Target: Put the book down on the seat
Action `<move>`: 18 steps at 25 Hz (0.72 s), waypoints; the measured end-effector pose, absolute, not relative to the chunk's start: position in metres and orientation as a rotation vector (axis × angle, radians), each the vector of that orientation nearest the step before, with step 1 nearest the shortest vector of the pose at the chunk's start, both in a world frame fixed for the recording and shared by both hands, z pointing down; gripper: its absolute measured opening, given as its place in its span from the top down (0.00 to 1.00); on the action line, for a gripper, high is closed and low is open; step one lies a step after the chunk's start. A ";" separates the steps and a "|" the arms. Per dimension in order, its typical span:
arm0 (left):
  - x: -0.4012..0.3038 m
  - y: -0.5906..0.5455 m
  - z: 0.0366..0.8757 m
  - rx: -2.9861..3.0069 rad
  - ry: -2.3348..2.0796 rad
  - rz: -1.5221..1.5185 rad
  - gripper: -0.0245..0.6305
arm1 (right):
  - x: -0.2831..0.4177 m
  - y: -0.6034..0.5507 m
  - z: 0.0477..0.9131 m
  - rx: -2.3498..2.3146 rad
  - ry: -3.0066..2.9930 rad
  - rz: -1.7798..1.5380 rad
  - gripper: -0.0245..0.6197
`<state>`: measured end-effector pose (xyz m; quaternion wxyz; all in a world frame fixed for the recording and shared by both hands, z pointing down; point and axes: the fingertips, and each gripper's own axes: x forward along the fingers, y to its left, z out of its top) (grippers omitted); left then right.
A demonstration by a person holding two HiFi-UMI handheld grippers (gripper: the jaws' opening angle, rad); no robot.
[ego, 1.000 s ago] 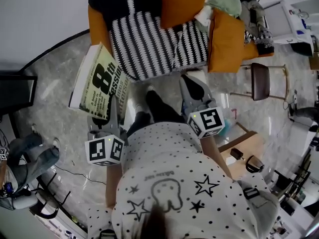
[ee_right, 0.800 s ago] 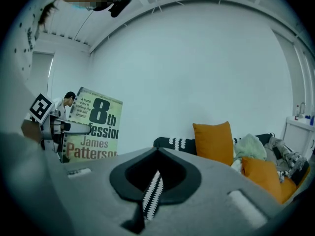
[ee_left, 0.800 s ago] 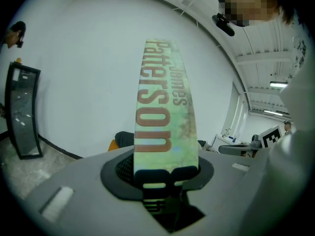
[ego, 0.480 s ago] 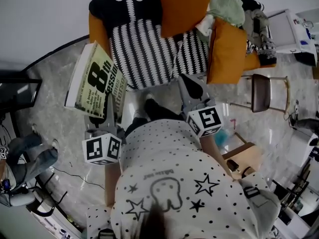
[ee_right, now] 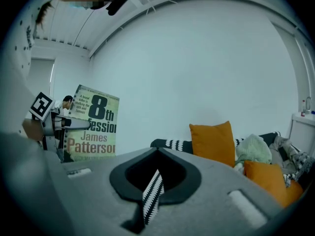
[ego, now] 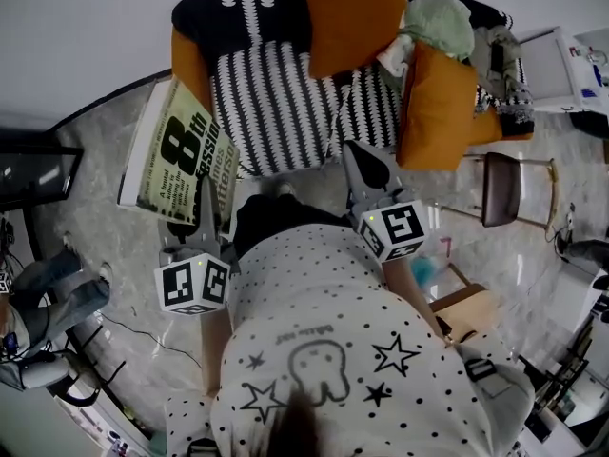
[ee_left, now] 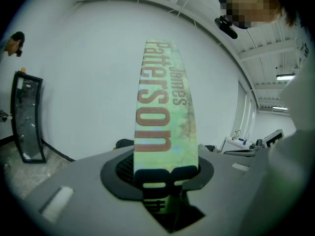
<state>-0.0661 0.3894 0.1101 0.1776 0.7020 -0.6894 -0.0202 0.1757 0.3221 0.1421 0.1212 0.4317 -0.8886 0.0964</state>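
**Book in left hand-held gripper, off the seat**

Left hand-held gripper (ego: pixel 204 204) (ee_left: pixel 165 183) is pinching the book (ego: pixel 176 160) (ee_left: pixel 165 112) at its lower edge. In the left gripper view the spine is standing between the jaws, and they are closing on both covers. The book is hanging in the air with its cover tilted up, over the marbled floor (ego: pixel 100 174). It is just beside the left front corner of the seat (ego: pixel 276 103) and is not resting on it.

Right hand-held gripper (ego: pixel 360 160) (ee_right: pixel 150 191) is carrying nothing. Its jaws are pressing almost together, and only a thin slit is showing striped fabric beyond. It is pointing at the seat's front right edge.

An orange cushion (ego: pixel 352 12) is leaning on the backrest and a second orange cushion (ego: pixel 438 103) is lying to the right, with a green cloth (ego: pixel 440 22) sitting behind it.
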 end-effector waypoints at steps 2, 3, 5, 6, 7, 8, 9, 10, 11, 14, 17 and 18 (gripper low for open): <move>-0.067 0.388 0.110 1.979 -1.954 -0.052 0.71 | 0.177 0.322 0.143 1.265 -2.597 0.289 0.97; -0.068 0.387 0.110 1.978 -1.952 -0.050 0.71 | 0.177 0.322 0.142 1.271 -2.596 0.292 0.97; -0.067 0.383 0.109 1.987 -1.939 -0.046 0.71 | 0.179 0.321 0.141 1.288 -2.590 0.299 0.97; -0.066 0.381 0.107 1.994 -1.931 -0.045 0.71 | 0.180 0.321 0.141 1.296 -2.586 0.302 0.96; -0.064 0.378 0.106 2.001 -1.924 -0.044 0.71 | 0.182 0.319 0.140 1.304 -2.582 0.306 0.96; -0.061 0.374 0.104 2.009 -1.917 -0.043 0.71 | 0.184 0.318 0.140 1.311 -2.580 0.311 0.96; -0.058 0.370 0.103 2.015 -1.911 -0.041 0.71 | 0.187 0.315 0.139 1.317 -2.578 0.316 0.97; -0.054 0.365 0.103 2.020 -1.904 -0.039 0.71 | 0.190 0.311 0.139 1.324 -2.575 0.321 0.97; -0.051 0.360 0.104 2.023 -1.898 -0.036 0.71 | 0.193 0.306 0.140 1.330 -2.572 0.327 0.97; -0.046 0.338 0.109 2.024 -1.880 -0.026 0.71 | 0.199 0.287 0.143 1.346 -2.561 0.343 0.96; -0.043 0.316 0.113 2.036 -1.856 -0.017 0.71 | 0.202 0.270 0.146 1.355 -2.547 0.347 0.96; -0.044 0.309 0.114 2.039 -1.849 -0.016 0.71 | 0.202 0.265 0.146 1.360 -2.540 0.347 0.96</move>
